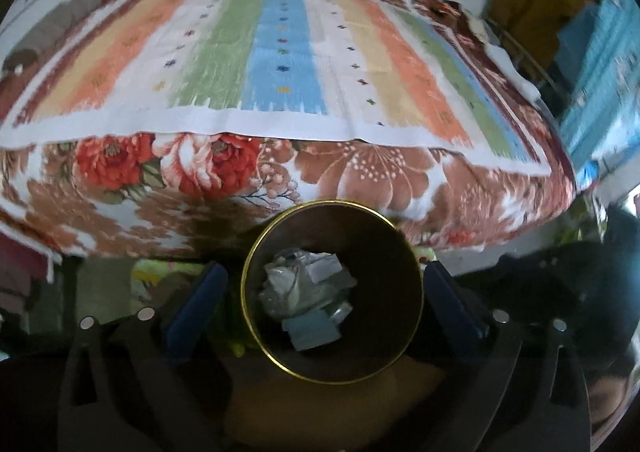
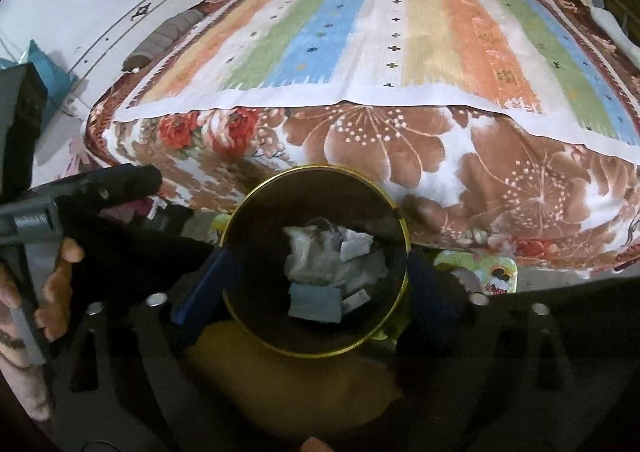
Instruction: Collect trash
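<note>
A round dark bin with a gold rim stands on the floor in front of the bed; it also shows in the right wrist view. Crumpled plastic and paper trash lies inside it, seen too in the right wrist view. My left gripper hangs above the bin, jaws wide apart and empty, blue pads on either side of the rim. My right gripper is likewise open and empty over the bin. The left gripper's body and the hand on it show at the left of the right wrist view.
A bed with a striped cover over a floral blanket fills the far side. A blue cabinet stands at the right. A bright patterned item lies on the floor beside the bin.
</note>
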A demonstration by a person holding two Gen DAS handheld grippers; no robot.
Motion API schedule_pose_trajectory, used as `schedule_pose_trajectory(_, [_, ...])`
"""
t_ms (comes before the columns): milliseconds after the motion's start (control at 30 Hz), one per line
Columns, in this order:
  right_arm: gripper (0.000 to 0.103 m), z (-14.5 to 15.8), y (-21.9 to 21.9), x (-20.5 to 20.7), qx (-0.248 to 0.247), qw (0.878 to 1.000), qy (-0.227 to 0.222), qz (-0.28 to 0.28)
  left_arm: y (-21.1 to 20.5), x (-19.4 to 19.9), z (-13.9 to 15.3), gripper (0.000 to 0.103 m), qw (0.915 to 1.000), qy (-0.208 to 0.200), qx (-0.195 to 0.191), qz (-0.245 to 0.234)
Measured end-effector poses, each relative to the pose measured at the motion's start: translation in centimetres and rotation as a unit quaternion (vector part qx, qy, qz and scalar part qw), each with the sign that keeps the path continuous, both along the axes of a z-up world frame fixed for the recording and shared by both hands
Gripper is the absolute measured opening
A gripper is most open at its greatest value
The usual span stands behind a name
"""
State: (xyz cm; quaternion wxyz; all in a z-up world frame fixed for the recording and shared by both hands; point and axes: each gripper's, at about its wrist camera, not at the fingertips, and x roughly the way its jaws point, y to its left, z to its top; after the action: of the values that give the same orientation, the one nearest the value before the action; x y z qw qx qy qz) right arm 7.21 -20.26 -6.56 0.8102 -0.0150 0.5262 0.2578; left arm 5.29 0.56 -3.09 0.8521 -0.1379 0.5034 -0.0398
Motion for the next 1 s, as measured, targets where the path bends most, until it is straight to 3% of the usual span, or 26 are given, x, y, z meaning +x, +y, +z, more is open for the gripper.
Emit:
schedule_pose_trajectory(233, [0.094,0.8,-0.6,-1.7,-0.001,1.000,-0.019,0.010,-1.8,-2.5,-0.3,0.097,0.9985,-0.023,0.039,-0.031])
schedule_pose_trajectory(400, [0.094,0.7,-0.4,-2.2,-0.005,0.999,-0.028,0.015,-2.3,-3.4,-0.9,0.097,0.9979,-0.022,0.058,-0.020])
schedule_pose_trajectory(633, [0.094,0.7,-0.3,-2.4,-0.003,0.999,-0.031,0.016,-1.2,-3.4,-1.0,0.097,0.9988,-0.016,0.044,0.013])
schedule_pose_trajectory(1000, [0.094,0.7,-0.2,-2.1,0.010,1.000,-0.023,0.018,-1.2,-3.6,-1.0,0.097,0.9987,-0.024,0.041,0.019])
